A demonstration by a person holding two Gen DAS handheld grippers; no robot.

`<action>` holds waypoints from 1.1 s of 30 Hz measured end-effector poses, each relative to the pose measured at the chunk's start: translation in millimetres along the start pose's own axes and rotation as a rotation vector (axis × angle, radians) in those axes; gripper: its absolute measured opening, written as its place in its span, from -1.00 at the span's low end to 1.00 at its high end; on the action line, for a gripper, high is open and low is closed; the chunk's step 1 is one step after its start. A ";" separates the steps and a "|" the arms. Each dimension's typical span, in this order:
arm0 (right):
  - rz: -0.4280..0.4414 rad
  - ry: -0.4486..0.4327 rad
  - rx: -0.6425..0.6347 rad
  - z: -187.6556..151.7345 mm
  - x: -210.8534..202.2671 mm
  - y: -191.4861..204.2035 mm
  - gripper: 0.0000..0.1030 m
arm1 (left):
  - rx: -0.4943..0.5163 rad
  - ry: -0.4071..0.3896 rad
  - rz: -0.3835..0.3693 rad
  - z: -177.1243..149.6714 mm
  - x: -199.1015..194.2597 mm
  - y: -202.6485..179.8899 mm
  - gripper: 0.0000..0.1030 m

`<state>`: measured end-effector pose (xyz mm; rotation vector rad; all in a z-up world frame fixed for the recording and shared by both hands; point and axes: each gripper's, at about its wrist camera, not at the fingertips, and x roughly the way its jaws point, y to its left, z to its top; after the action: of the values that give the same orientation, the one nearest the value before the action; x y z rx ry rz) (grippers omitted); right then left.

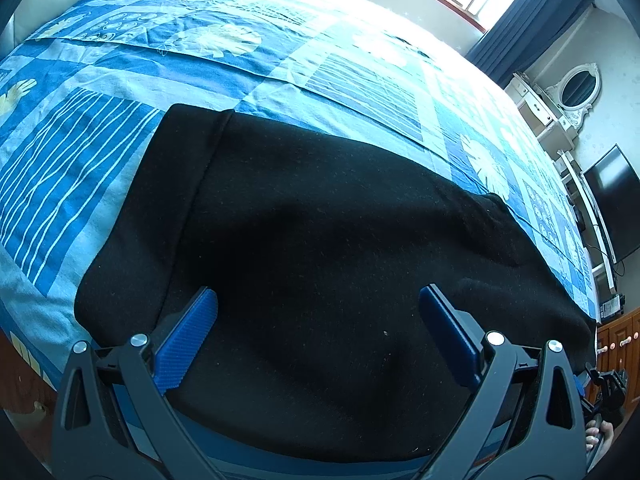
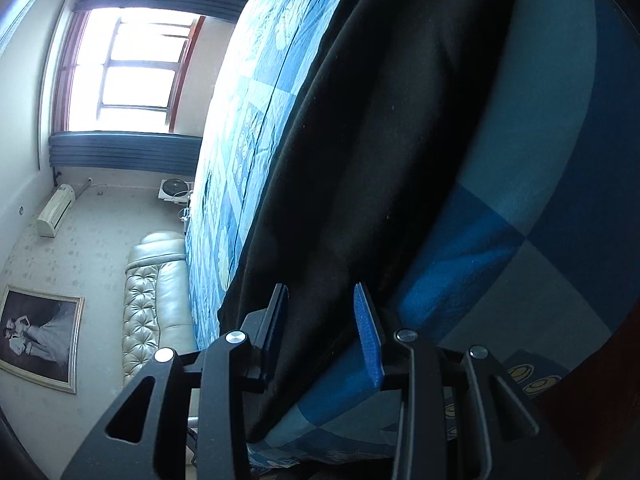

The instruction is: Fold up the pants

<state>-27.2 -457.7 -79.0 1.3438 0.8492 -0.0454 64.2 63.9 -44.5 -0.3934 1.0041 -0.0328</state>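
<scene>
Left wrist: one pants [image 1: 320, 220], two grippers

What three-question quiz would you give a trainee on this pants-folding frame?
1. True or false: the left gripper has its jaws spread wide above the black pants.
2. What lies under the pants? A) bare wooden table B) blue patterned bedspread C) white towel
3. In the right wrist view, what sits between the fingers of the right gripper?

Key:
1. True.
2. B, the blue patterned bedspread.
3. Black pants fabric near the garment's edge; the pads stand apart and do not visibly press on it.
</scene>
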 end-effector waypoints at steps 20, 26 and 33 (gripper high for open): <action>-0.023 -0.023 -0.038 -20.8 24.1 9.4 -0.88 | 0.100 0.010 -0.018 -5.1 -1.9 -2.2 0.94; 0.007 -0.020 -0.027 -19.4 27.7 -9.7 -0.89 | 0.082 0.014 -0.031 -3.8 -3.5 -0.5 0.94; 0.004 0.033 -0.047 -17.7 3.9 -10.1 -0.80 | 0.119 0.009 -0.018 -7.2 -3.2 -3.7 0.96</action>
<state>-38.4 -443.5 -89.3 1.3052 0.8709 -0.0002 57.1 58.9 -44.0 -0.2940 1.0027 -0.1098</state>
